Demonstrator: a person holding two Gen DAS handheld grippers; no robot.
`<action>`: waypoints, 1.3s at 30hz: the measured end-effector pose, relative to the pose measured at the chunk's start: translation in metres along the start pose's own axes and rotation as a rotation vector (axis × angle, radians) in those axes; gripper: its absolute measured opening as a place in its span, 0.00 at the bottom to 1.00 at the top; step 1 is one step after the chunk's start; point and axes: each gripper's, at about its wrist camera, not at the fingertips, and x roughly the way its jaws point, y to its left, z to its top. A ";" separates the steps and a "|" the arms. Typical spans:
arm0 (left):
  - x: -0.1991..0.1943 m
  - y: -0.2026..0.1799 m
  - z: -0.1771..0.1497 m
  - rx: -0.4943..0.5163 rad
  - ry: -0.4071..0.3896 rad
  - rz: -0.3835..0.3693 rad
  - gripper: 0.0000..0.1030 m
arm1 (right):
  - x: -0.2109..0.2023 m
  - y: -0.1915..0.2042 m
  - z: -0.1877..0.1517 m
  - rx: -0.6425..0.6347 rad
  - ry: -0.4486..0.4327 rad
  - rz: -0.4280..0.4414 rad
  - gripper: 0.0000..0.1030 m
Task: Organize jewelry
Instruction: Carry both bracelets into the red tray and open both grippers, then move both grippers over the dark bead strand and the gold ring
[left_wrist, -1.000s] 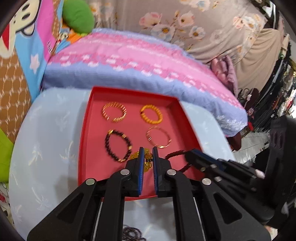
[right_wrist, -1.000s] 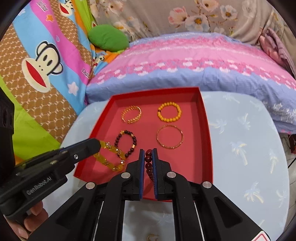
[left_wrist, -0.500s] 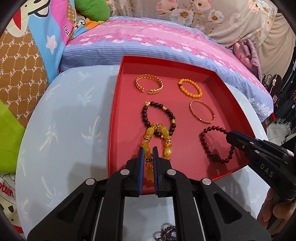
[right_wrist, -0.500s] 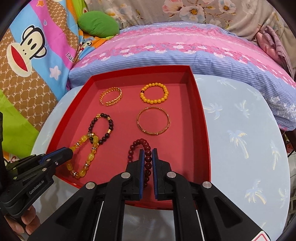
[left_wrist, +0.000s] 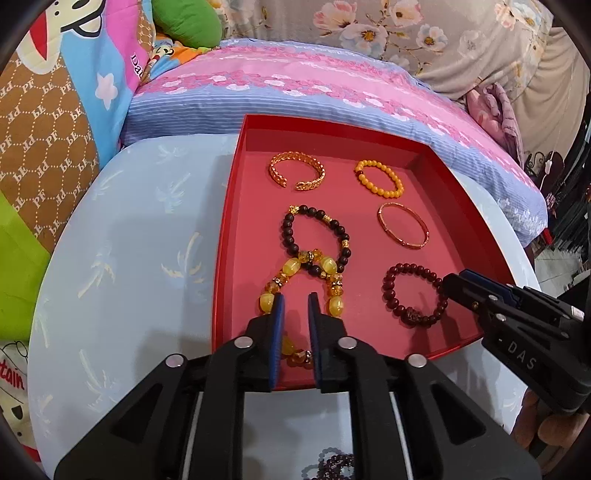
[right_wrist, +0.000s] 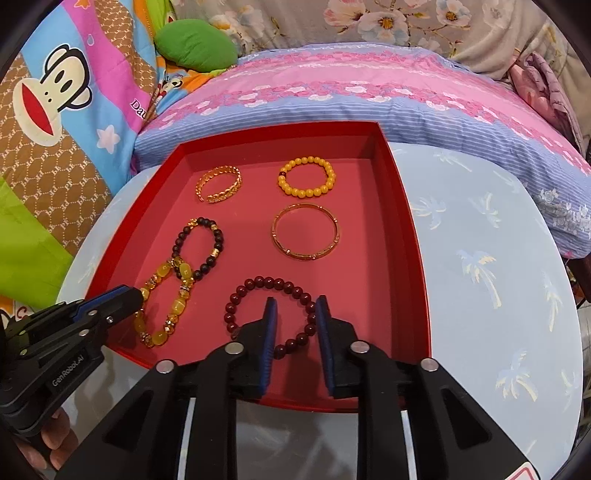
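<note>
The left gripper (left_wrist: 295, 308), marked "GenRobot.AI", is opening over the amber bead bracelet (left_wrist: 291, 269); the right gripper (right_wrist: 295, 312), marked "DAS", is opening astride the dark-red bead bracelet (right_wrist: 271, 286) in the red tray (right_wrist: 400, 206).

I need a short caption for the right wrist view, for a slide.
Right gripper jaws opening over a dark red bead bracelet lying in the red tray beside five other bracelets.

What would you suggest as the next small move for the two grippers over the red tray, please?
Probably lift both clear. The yellow bead bracelet and dark red bead bracelet lie flat in the red tray, and the left gripper and right gripper are opening, pads off the beads.
</note>
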 end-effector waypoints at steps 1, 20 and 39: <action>-0.001 0.000 0.000 -0.003 -0.006 -0.001 0.24 | -0.002 0.001 0.000 -0.004 -0.006 -0.002 0.26; -0.051 0.000 -0.021 -0.029 -0.060 -0.019 0.29 | -0.060 -0.003 -0.018 -0.003 -0.078 -0.009 0.34; -0.084 -0.020 -0.099 0.006 0.026 -0.070 0.29 | -0.096 -0.029 -0.089 0.037 -0.025 -0.051 0.34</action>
